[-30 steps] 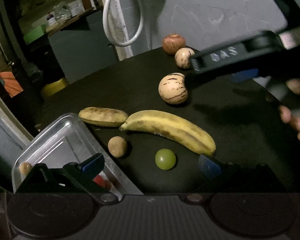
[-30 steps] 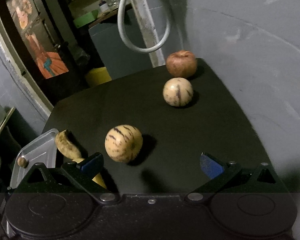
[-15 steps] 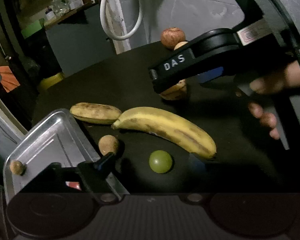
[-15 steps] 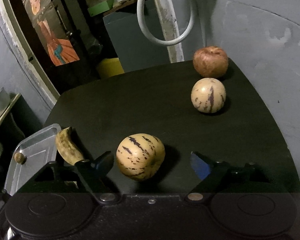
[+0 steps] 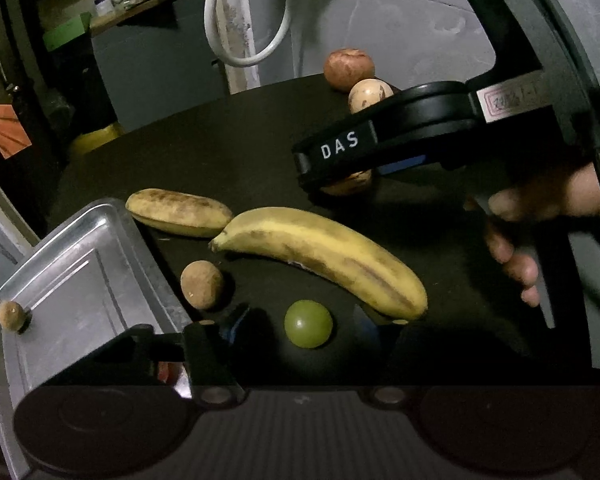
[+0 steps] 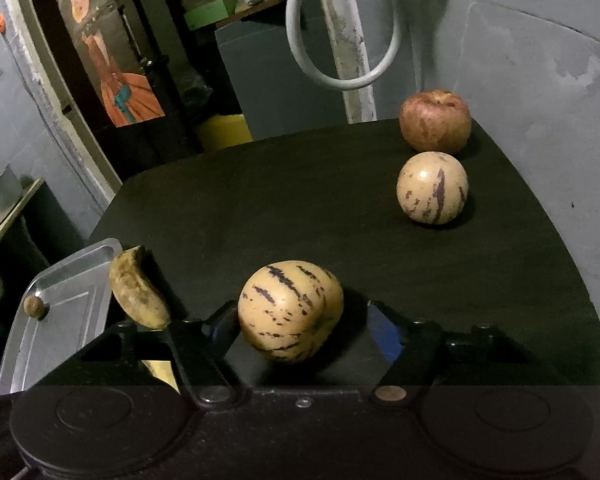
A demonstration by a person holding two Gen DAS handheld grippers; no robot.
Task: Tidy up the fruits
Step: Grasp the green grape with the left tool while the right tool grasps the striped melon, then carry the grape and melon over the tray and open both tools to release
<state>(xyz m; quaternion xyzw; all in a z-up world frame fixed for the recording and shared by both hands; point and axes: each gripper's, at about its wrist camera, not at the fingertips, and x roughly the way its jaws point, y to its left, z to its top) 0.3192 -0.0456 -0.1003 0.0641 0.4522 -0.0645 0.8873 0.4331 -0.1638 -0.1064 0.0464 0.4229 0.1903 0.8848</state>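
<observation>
A green grape (image 5: 308, 323) lies on the black table between the fingertips of my left gripper (image 5: 300, 322), which is open with a gap on each side. A striped pepino melon (image 6: 290, 312) sits inside my right gripper (image 6: 300, 324), also open; its left pad is close to the melon and its right pad stands off. In the left wrist view the right gripper's black body (image 5: 340, 148) covers most of that melon (image 5: 348, 184). The metal tray (image 5: 80, 272) at the left holds one small brown fruit (image 5: 12, 315).
A large banana (image 5: 324, 258), a small banana (image 5: 178, 212) and a brown round fruit (image 5: 202, 284) lie beside the tray. A second striped melon (image 6: 432, 188) and an apple (image 6: 435, 120) sit at the far right corner. A hand (image 5: 540, 208) holds the right gripper.
Both grippers have narrowed their fingers. The right one moved forward so the melon now sits between its fingers; the left one came down around the grape.
</observation>
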